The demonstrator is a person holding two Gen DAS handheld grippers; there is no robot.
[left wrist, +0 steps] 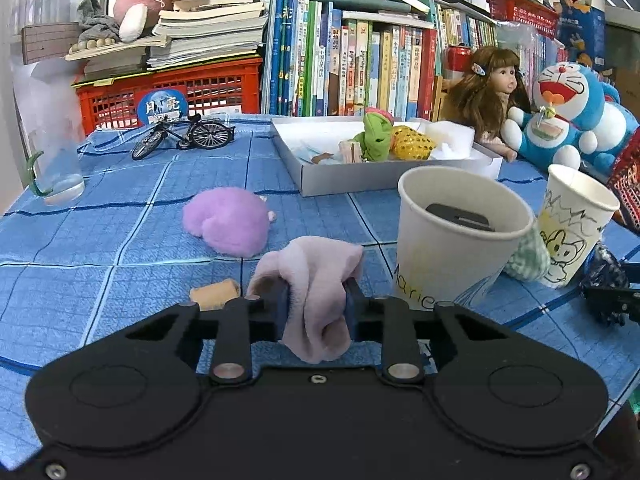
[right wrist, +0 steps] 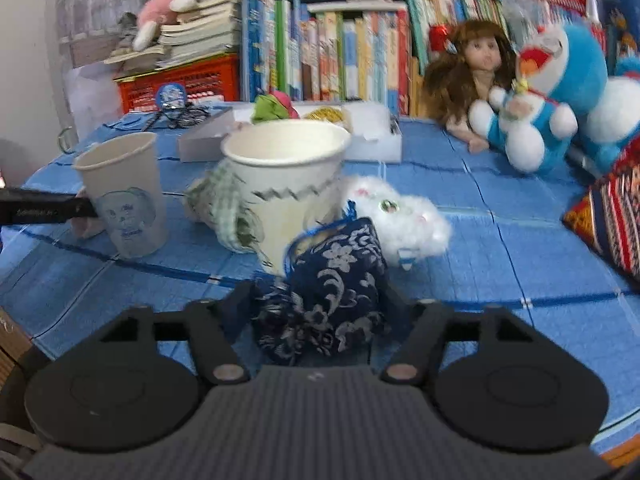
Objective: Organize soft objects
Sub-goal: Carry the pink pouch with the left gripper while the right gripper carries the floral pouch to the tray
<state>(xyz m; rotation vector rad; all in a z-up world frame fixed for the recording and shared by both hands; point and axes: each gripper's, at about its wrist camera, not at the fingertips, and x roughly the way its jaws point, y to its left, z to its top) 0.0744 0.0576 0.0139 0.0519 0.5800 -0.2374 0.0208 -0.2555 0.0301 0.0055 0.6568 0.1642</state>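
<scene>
My left gripper [left wrist: 316,304] is shut on a pale pink sock [left wrist: 316,276], held just above the blue tablecloth. A fluffy purple plush [left wrist: 228,226] lies ahead of it. My right gripper [right wrist: 320,300] is shut on a navy floral pouch [right wrist: 332,296], close in front of a white paper cup [right wrist: 284,184]. A white furry toy [right wrist: 396,216] lies right of that cup and a green checked cloth [right wrist: 224,208] left of it. The pouch in the right gripper shows at the right edge of the left wrist view [left wrist: 606,276].
A white tray [left wrist: 384,176] holding soft toys stands mid-table. Two paper cups [left wrist: 456,236] [left wrist: 572,224] stand at right. A model bicycle [left wrist: 184,136], a glass [left wrist: 56,148], a doll [left wrist: 488,88], a Doraemon plush [left wrist: 568,116], books and a red crate [left wrist: 172,92] line the back.
</scene>
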